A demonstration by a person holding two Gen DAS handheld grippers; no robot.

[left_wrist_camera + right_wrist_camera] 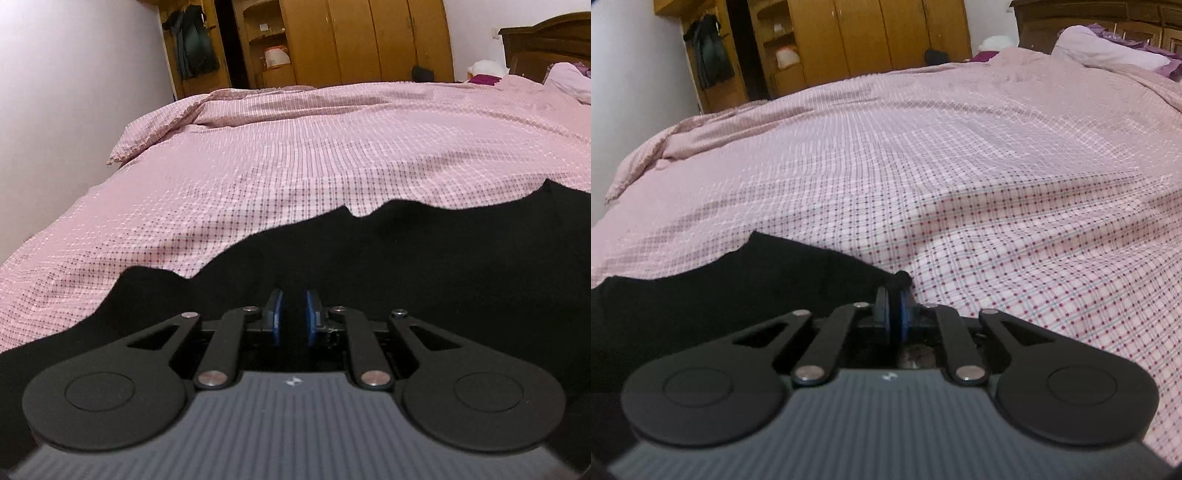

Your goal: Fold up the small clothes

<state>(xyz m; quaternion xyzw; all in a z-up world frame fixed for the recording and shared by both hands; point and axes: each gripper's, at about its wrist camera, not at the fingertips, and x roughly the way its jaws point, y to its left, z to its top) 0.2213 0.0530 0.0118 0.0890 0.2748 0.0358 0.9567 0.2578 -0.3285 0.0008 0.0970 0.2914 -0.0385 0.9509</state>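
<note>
A black garment (424,254) lies on the near part of a bed with a pink checked cover (295,155). My left gripper (293,314) is shut on the black fabric, which fills the narrow gap between its blue pads. In the right wrist view the same garment (720,291) spreads to the left. My right gripper (894,310) is shut on its right corner, and a small tuft of black cloth sticks up above the pads. The bed cover (960,166) stretches ahead.
A wooden wardrobe (351,37) stands beyond the bed's far side, with dark clothes hanging (192,40) at its left. A dark wooden headboard (1108,18) and a pale pillow (1100,48) are at the right. A white wall (55,92) runs along the left.
</note>
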